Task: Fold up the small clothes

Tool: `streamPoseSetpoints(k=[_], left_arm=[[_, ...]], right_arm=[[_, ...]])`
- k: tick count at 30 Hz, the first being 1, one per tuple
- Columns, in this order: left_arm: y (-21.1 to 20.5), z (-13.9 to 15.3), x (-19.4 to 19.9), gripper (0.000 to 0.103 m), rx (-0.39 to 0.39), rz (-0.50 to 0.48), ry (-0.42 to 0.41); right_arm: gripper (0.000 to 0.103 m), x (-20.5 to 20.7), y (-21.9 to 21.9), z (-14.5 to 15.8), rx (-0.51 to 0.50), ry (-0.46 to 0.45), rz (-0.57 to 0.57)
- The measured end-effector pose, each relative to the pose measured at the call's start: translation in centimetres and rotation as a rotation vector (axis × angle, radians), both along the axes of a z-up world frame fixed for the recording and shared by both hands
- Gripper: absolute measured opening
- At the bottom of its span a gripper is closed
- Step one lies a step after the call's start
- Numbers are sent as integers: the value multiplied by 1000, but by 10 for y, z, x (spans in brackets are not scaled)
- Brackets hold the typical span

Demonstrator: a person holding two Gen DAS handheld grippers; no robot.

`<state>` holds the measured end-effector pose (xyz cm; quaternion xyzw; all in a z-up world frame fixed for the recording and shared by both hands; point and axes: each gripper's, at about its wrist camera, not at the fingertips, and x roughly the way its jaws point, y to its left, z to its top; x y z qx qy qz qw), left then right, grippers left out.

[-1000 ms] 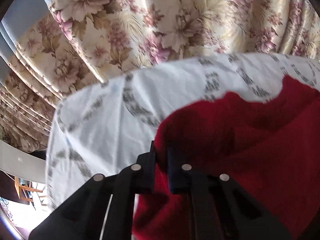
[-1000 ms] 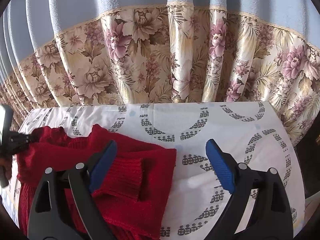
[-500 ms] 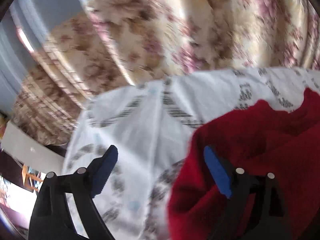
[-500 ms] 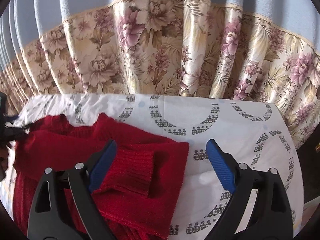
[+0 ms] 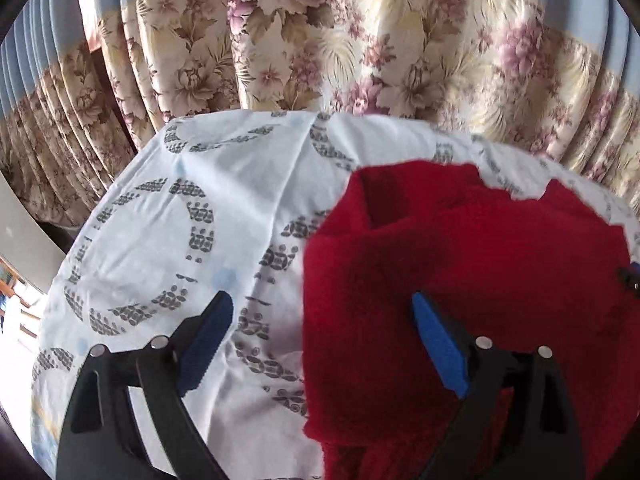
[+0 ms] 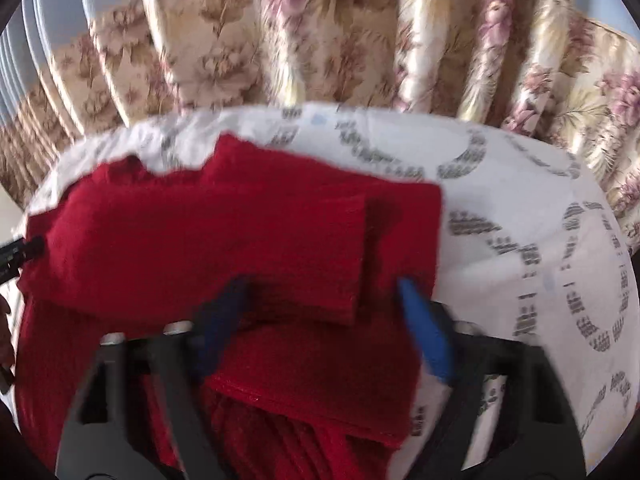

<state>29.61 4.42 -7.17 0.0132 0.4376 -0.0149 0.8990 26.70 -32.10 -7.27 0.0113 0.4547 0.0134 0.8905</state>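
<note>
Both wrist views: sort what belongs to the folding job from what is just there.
Part of the job:
- red knitted sweater, partly folded on the cloth
- left gripper, jaws open, holding nothing
- right gripper, jaws open over the sweater

Just there:
- white patterned sheet under the sweater
- floral curtain behind

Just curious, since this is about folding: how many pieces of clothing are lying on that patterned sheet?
1: a red knitted sweater, partly folded, on the sheet's right side in the left wrist view, with a cuffed sleeve laid over it. Anything beneath it would be hidden.
</note>
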Motion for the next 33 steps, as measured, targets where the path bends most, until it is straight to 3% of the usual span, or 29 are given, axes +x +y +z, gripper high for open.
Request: streamPoseSetpoints(k=[2,3,4,8,15,16,17,22,28,30,32,33], left_arm=[[0,-1,-3,91,-10,-2,-14],[1,-2,-3,91,-18,0,-14],[2,-2,-4,91,-24,2,-14],[0,-1,-6,94,3,0,-29],[-5,-2,-9,98,77,-6,-40],[-5,-3,-8,99,83,-6,-36],[-4,-5,-8,99,87,-1,-28],[0,-7,-6,101,69,6,-9],[-1,3,-12,101,61,-6,-26],[1,19,-25,101,31,-4,-63],[6,34,-45,101,-11,-9,-93],[7,41,-56,100,-24,-13,-107]], right_arm=[[51,-1,3,3,-18,-15,0],[34,-3,2,5,-23,-22,-5],[27,-5,0,10,-27,-38,-17],[22,-11,1,22,-47,-55,-18],[20,-18,12,29,-198,-43,-61],[17,-18,11,28,-209,-38,-69],[1,-17,9,25,-241,-30,-88],[2,-14,-8,15,-221,2,-111],[7,-32,0,50,-225,-94,-110],[20,-49,4,65,-224,-135,-107],[46,-68,5,77,-234,-160,-101],[51,-79,4,82,-239,-173,-96]])
